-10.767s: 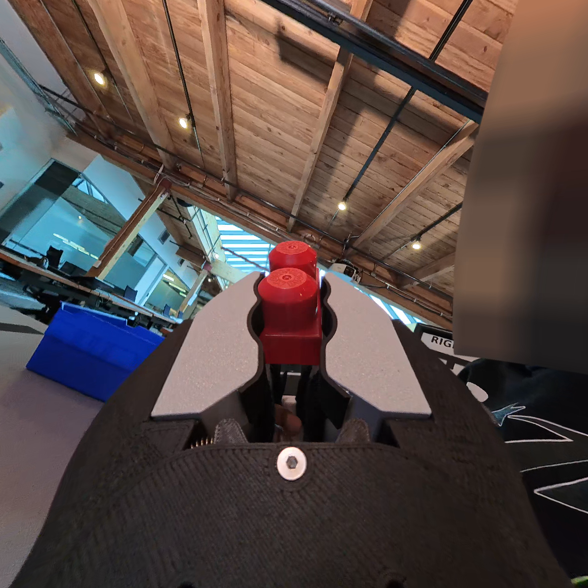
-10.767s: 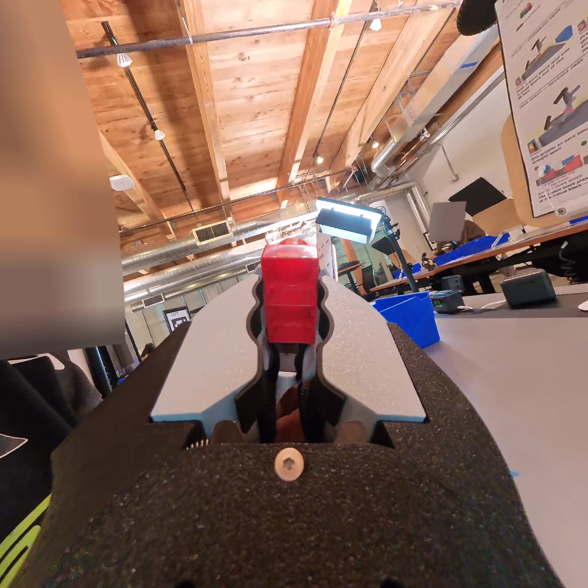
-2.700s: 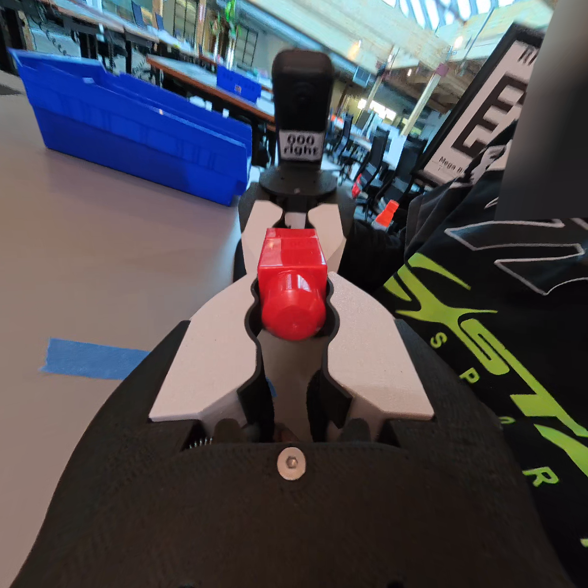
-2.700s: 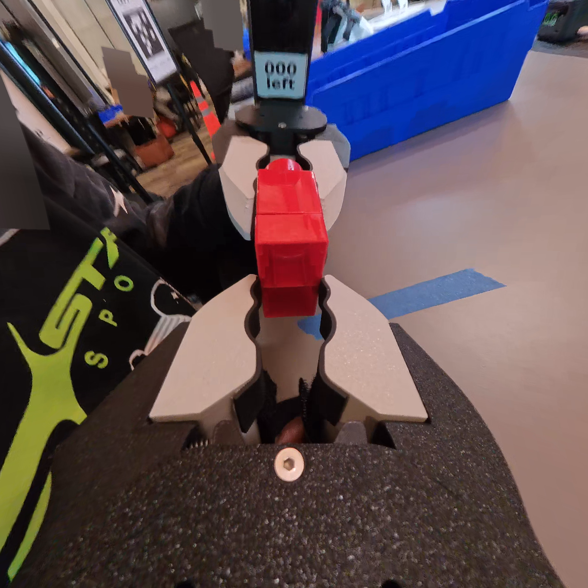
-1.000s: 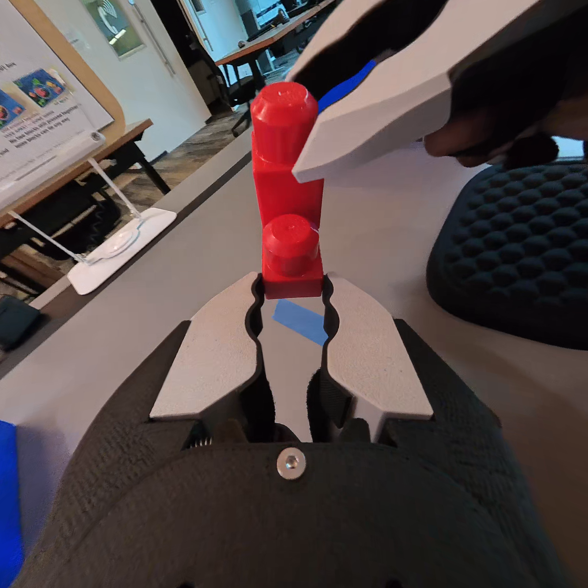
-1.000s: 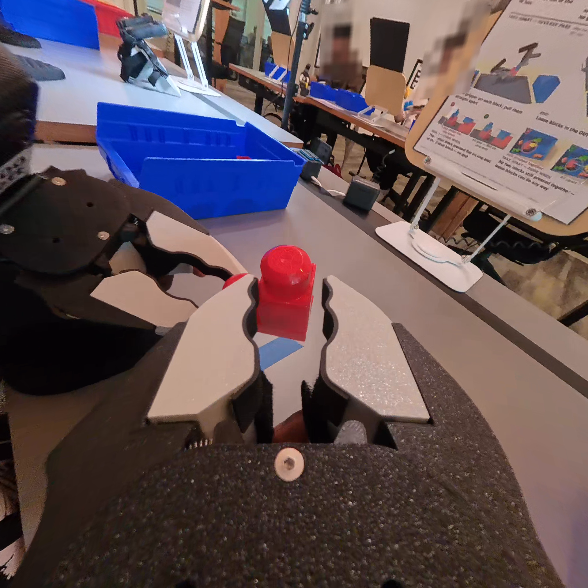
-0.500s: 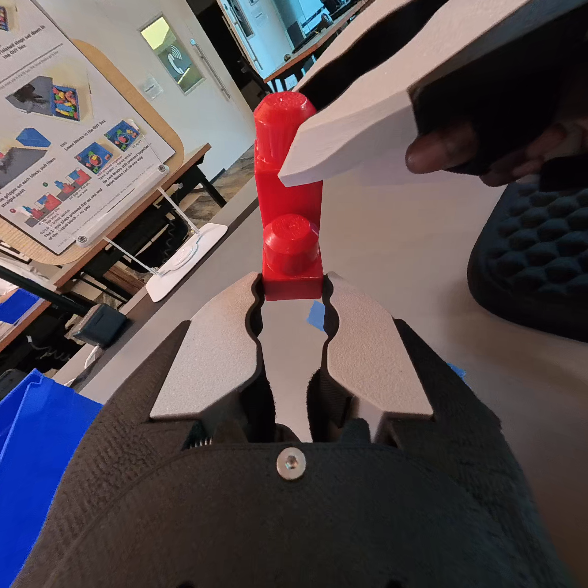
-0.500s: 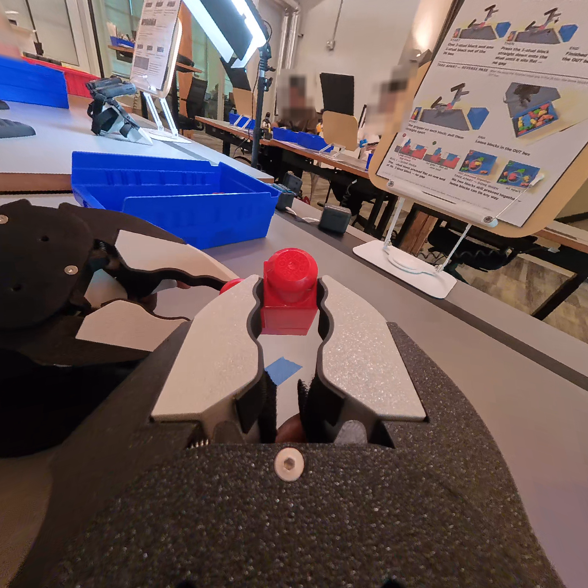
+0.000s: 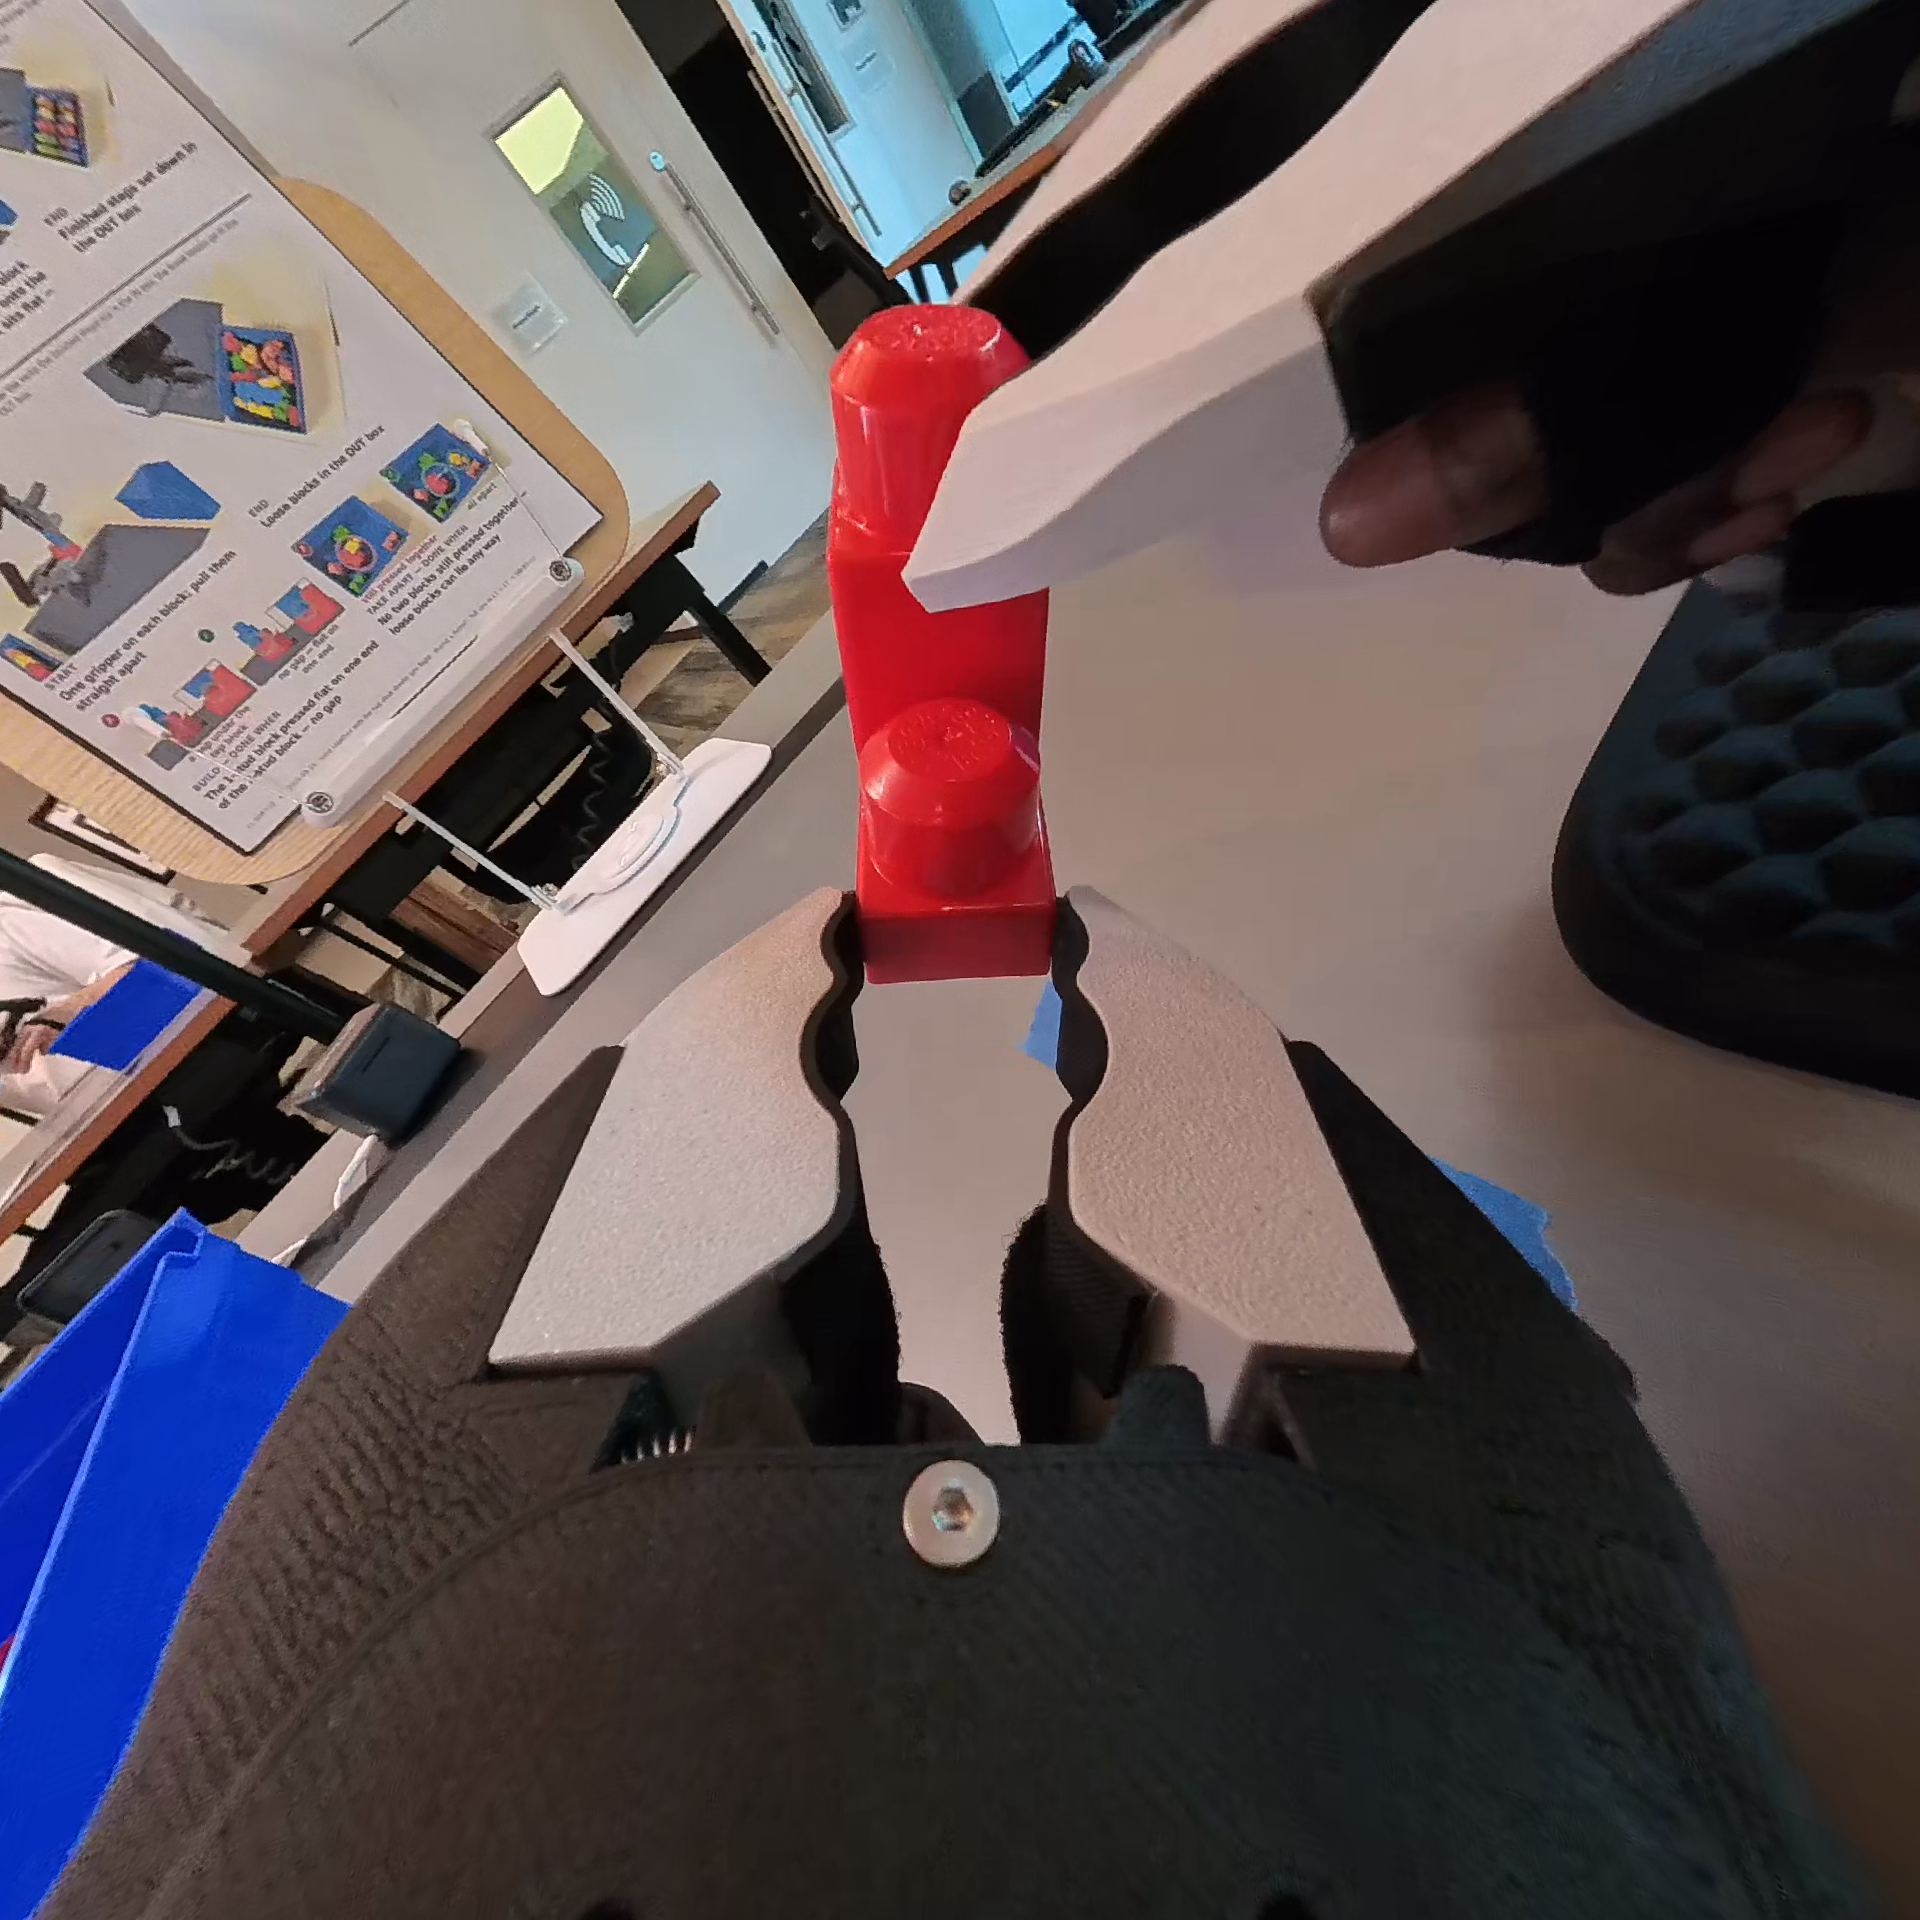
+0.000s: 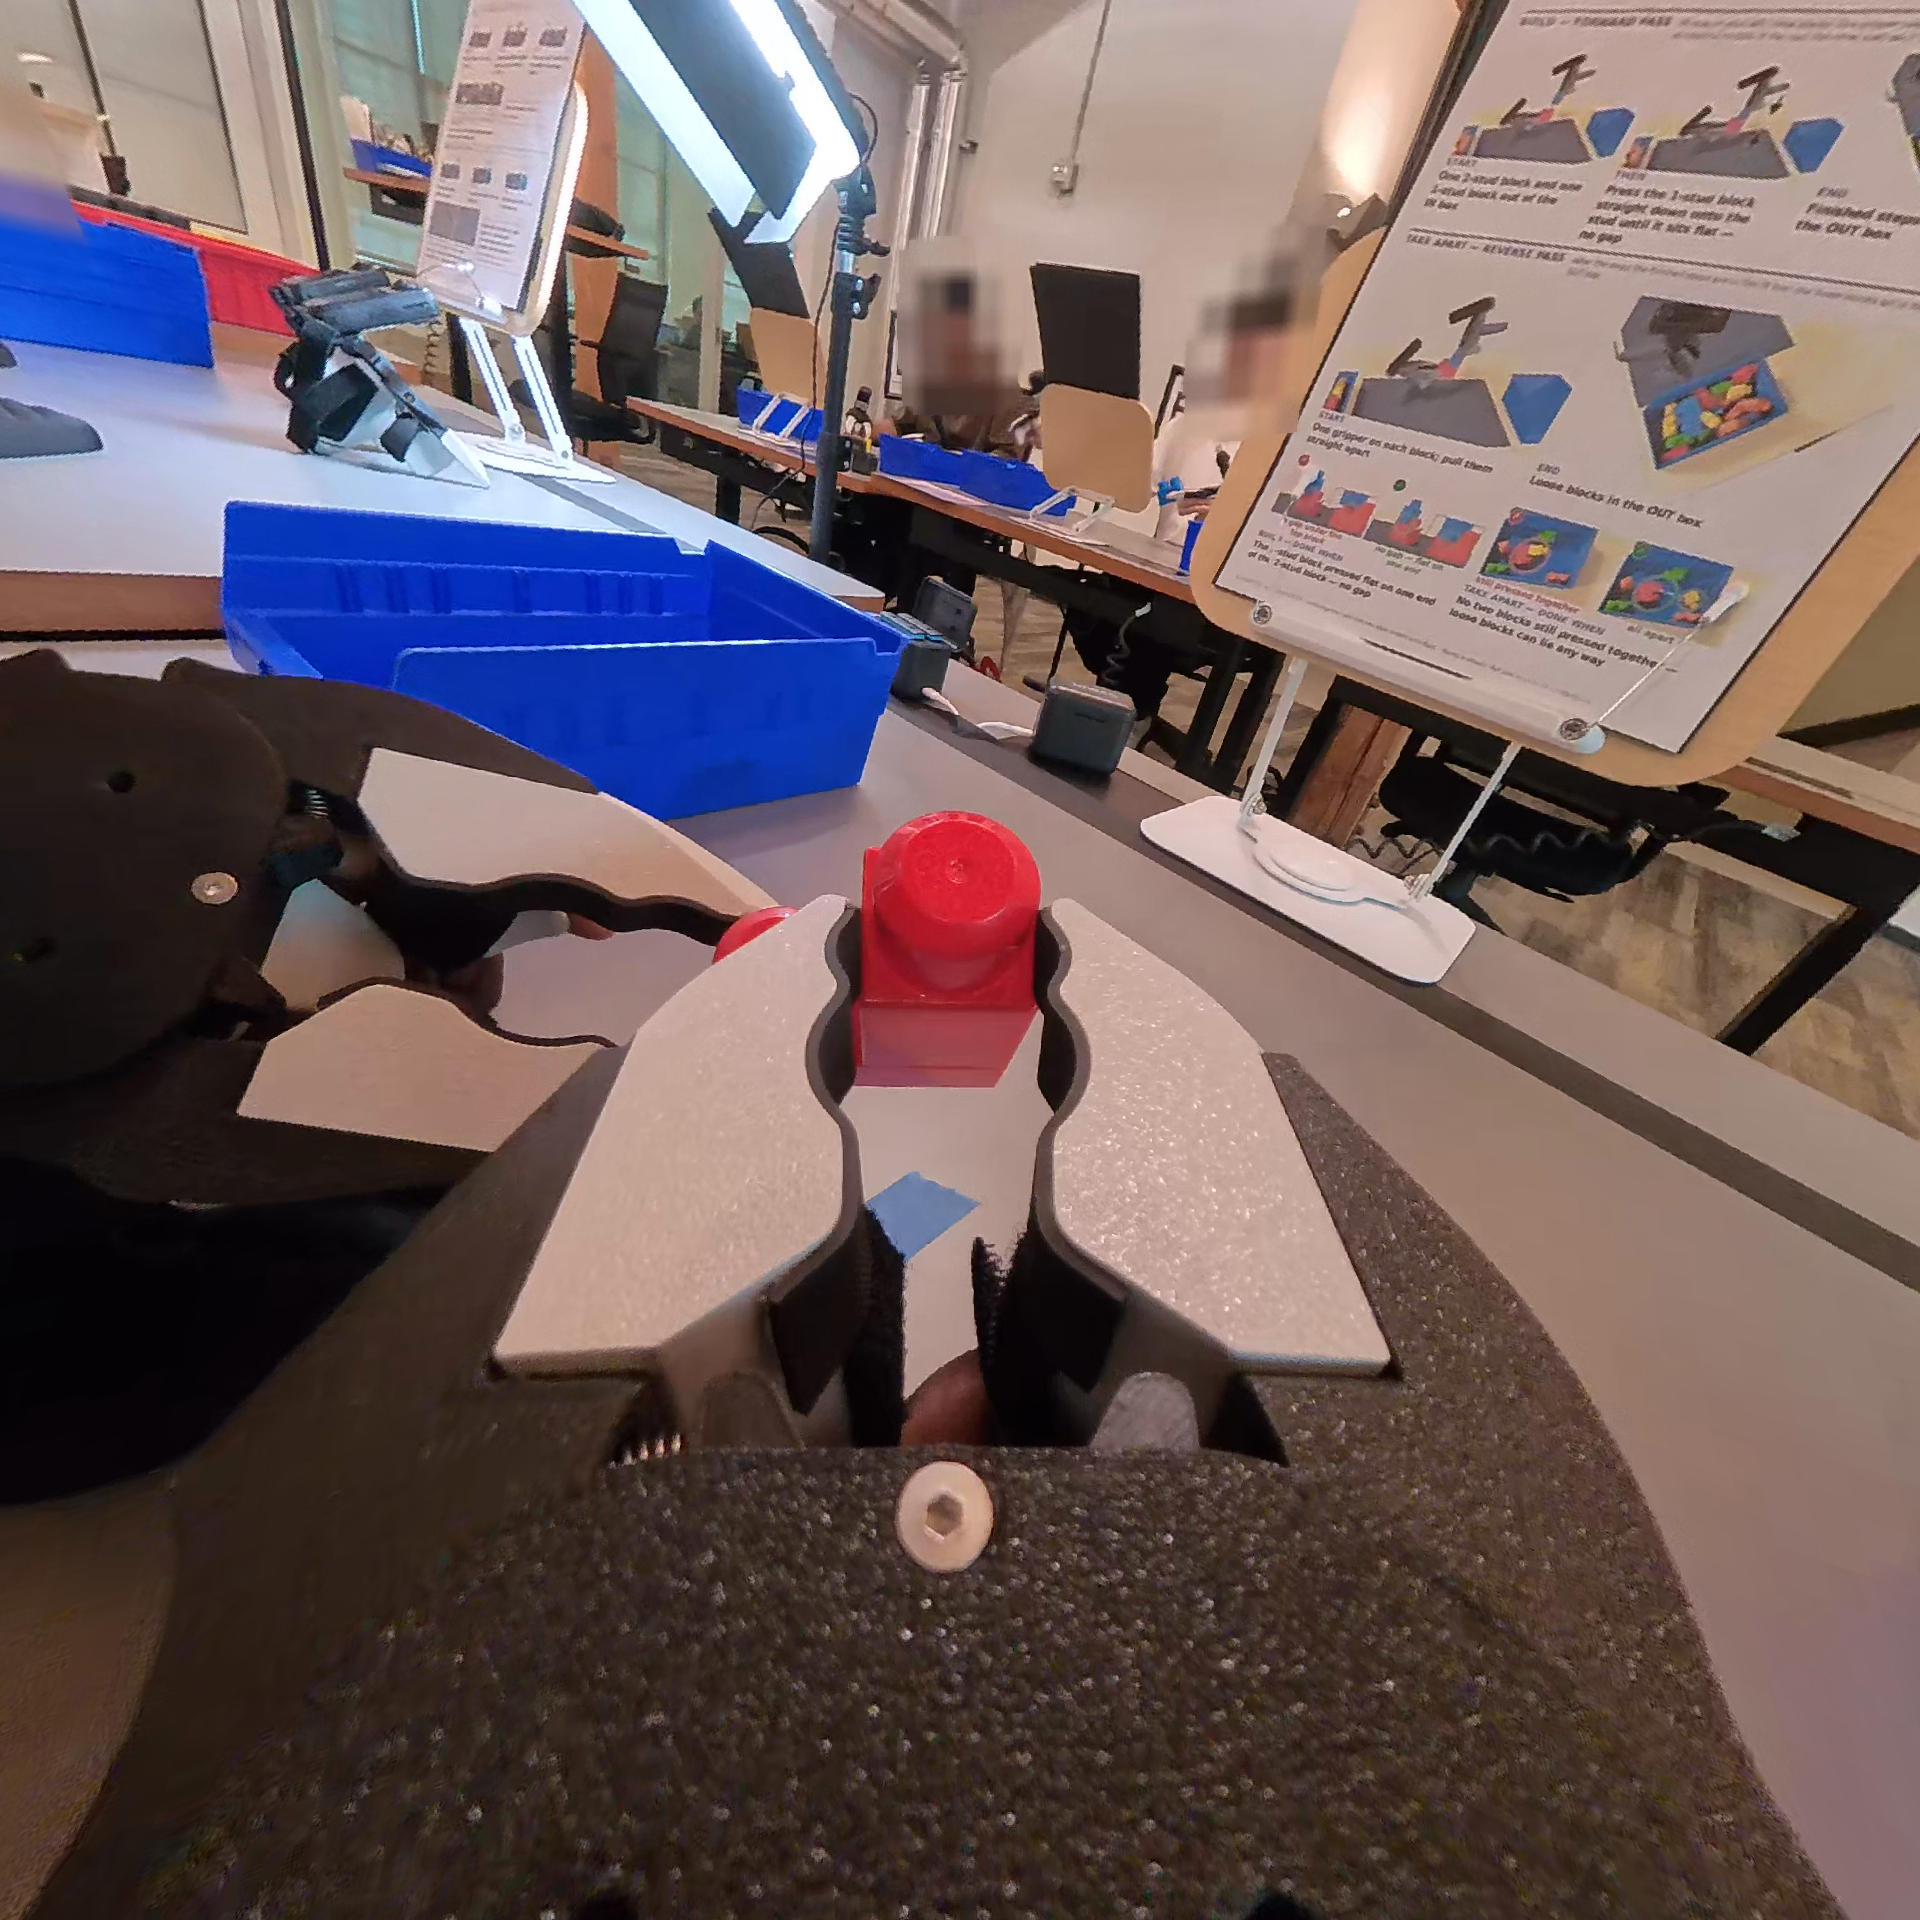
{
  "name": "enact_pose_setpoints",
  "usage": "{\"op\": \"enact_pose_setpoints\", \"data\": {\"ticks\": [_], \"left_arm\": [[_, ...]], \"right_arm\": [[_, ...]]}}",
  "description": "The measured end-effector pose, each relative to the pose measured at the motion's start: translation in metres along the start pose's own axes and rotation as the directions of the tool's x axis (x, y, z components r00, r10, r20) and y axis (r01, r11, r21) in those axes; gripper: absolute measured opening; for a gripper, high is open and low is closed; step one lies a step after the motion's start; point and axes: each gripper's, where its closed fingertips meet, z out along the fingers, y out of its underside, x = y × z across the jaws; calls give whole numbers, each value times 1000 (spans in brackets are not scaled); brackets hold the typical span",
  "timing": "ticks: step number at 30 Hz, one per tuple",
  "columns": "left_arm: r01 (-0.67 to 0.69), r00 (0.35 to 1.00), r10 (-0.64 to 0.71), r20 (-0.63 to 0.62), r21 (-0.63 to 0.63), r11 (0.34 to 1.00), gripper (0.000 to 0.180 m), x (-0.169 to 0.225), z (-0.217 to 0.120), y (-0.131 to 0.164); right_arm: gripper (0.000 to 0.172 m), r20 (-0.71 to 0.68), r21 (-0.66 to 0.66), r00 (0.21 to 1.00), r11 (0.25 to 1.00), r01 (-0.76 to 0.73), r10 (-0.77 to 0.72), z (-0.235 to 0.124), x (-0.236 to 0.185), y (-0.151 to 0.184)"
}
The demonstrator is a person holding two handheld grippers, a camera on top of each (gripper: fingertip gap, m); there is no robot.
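Observation:
My left gripper is shut on the near end of a red two-stud block, its pads pressed on both sides. A red one-stud block sits on that block's far stud; the near stud is bare. My right gripper is shut on the one-stud block, pads against its sides. In the left wrist view a right finger reaches in from the upper right over that block. In the right wrist view the left gripper's fingers come in from the left, with the bare stud at their tips.
A blue bin stands on the grey table behind the grippers; it also shows in the left wrist view. An instruction board on a white stand is at the right. A black dimpled pad and blue tape lie nearby.
My right gripper's pads have closed onto the one-stud block; a second ago a gap showed beside it. My left gripper has kept its hold on the lower block. Both views have tilted upward a little.

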Motion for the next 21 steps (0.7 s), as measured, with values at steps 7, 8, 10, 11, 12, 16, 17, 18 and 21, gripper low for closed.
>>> {"op": "enact_pose_setpoints", "data": {"ticks": [7, 8, 10, 11, 12, 16, 17, 18, 21], "left_arm": [[-23, 1000, 23, 10, 12, 1000, 35, 0, -1, -2], [-28, 1000, 28, 12, 14, 1000, 35, 0, -1, -2], [-35, 999, 35, 15, 21, 999, 35, 0, -1, -3], [-35, 999, 35, 14, 22, 999, 35, 0, -1, -4], [-37, 999, 37, 14, 24, 999, 35, 0, -2, -4], [-64, 997, 63, 34, 36, 997, 35, -1, -3, -6], [-72, 997, 71, 41, 40, 997, 35, -1, -4, -7], [-81, 996, 79, 51, 43, 996, 35, -2, -4, -8], [-134, 986, 128, 106, 56, 989, 35, -6, -8, -13]], "right_arm": [[31, 22, 0, 999, 1000, 31, -31, -2, 0, -1], [31, 25, 1, 999, 1000, 30, -30, -3, 0, -1], [31, 31, 9, 999, 999, 39, -39, -4, -1, -2], [31, 34, 11, 998, 999, 44, -44, -4, -1, -2], [31, 36, 11, 998, 999, 43, -43, -4, -1, -2], [31, 47, 28, 998, 999, 34, -36, -6, 0, -4], [31, 48, 34, 998, 999, 29, -30, -6, 0, -4], [31, 48, 41, 999, 999, 23, -25, -7, 0, -5], [31, 49, 97, 998, 995, 31, -36, -9, -2, -11]]}}
